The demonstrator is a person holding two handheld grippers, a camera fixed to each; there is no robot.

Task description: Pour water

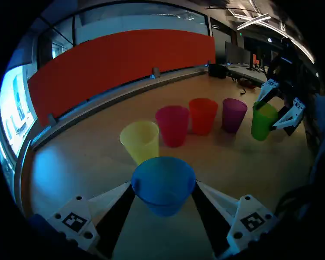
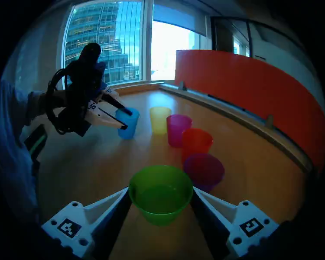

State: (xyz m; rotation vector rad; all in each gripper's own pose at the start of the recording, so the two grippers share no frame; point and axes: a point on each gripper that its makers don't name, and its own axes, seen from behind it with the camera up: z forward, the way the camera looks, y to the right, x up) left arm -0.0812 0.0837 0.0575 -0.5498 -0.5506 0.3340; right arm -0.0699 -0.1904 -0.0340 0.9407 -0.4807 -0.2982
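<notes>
Left fingers [image 1: 106,199] grip blue cup [image 1: 164,184]; right fingers [image 2: 102,206] grip green cup [image 2: 161,197]. Pre-pour; next, align rims and tilt.

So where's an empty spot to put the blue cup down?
Bare table opens between the yellow cup and the red wall, and between the purple cup and the blue cup. It's crowded along the row: yellow cup, pink cup, orange cup, purple cup.
</notes>
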